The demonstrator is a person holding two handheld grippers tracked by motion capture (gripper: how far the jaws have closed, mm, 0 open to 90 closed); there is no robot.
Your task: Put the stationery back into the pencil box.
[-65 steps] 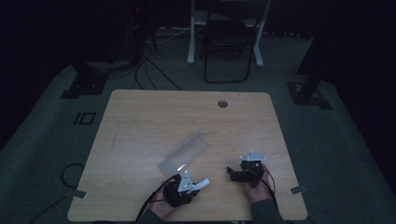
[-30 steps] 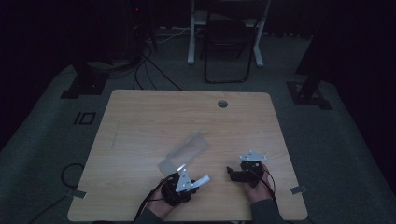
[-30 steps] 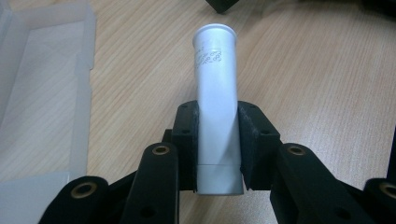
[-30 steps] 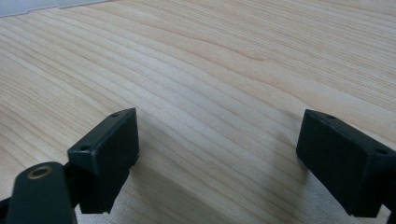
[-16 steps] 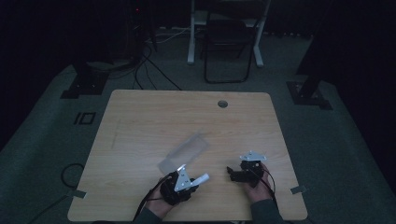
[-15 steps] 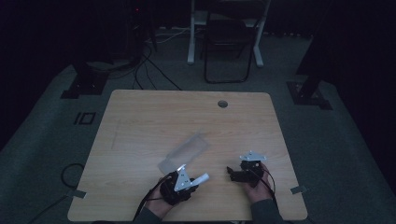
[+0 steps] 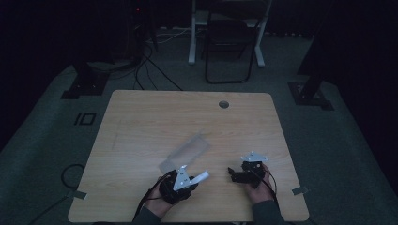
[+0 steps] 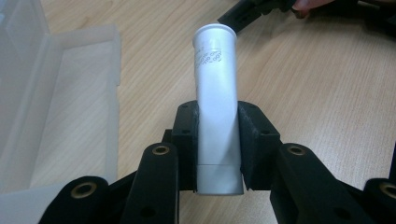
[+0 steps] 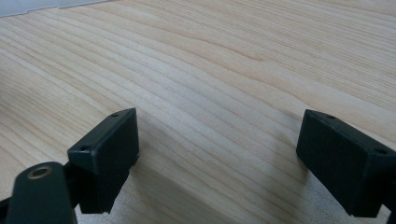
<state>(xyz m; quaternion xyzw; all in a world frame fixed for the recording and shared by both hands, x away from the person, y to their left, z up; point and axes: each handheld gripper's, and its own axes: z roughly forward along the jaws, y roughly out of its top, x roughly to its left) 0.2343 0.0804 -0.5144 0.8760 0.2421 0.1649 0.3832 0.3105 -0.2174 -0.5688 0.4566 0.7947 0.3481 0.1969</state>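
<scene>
Gripper work first: the left gripper [image 8: 218, 154] is clamped on a silver tube [image 8: 215, 107], its 2 black jaws pressing the tube's flanks just above the wider cap end, so the crimped tail sticks out ahead. Seen from the high view, that left gripper [image 7: 187, 180] sits near the desk's front edge, left of centre, with the silver tube [image 7: 201, 177] pointing toward the right hand.

Largest thing here is the wooden desk [image 7: 150, 117], bare over most of its top, with a round cable hole [image 7: 224, 104] near the back edge. Next in size is a clear plastic box [image 7: 185, 153], lying open and slantwise in the front half of the desk, just behind the left gripper; from the left gripper view its frosted lid [image 8: 70, 102] lies flat beside the tube. My guess is the box stands open so the tube can go in or has come out, and the grip low on the tube leaves most of its length free for placing.

Over by the front right corner, the right gripper [image 7: 233, 172] rests close over the wood with its jaws spread wide and nothing between them [image 9: 219, 154], probably parked in readiness.
</scene>
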